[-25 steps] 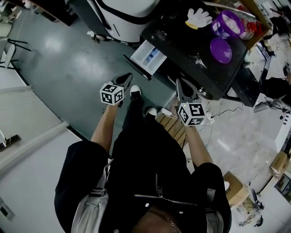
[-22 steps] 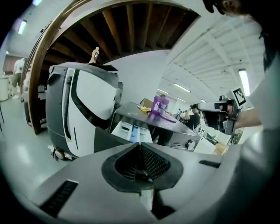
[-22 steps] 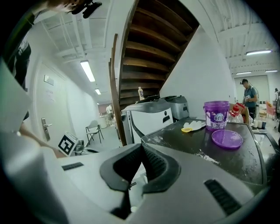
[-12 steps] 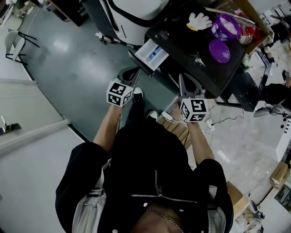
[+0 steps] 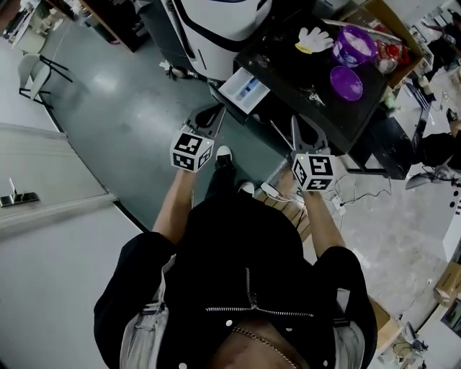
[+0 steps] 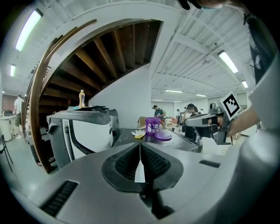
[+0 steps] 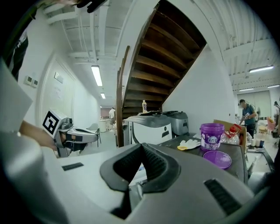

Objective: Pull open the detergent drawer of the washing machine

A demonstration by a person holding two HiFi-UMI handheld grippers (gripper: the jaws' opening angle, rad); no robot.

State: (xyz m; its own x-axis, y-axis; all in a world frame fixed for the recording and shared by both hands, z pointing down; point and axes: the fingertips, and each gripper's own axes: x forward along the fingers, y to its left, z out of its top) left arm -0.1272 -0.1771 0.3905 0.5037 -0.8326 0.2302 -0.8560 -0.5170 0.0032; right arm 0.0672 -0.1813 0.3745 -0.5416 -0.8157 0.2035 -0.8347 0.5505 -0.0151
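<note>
The white detergent drawer [image 5: 245, 90] stands pulled out from the front of the dark-topped washing machine [image 5: 317, 90]. My left gripper [image 5: 215, 113] hovers just in front of the drawer, apart from it, shut with nothing held. My right gripper [image 5: 296, 121] hangs to the right of the drawer near the machine's front edge, also shut and empty. In the left gripper view the pads of the left gripper [image 6: 140, 148] meet over the machine top. In the right gripper view a pale bit of the drawer [image 7: 137, 171] shows below the touching tips of the right gripper [image 7: 141, 146].
On the machine top stand a purple bucket [image 5: 354, 43], its purple lid [image 5: 346, 83] and a white glove [image 5: 314, 37]. A large white and black appliance [image 5: 216, 21] stands left of the machine. A wooden stair [image 7: 166, 52] rises behind, and a wooden pallet [image 5: 288, 202] lies by my feet.
Both grippers have lifted, the left one more, and it has rolled. The drawer stays pulled out and both jaws stay shut.
</note>
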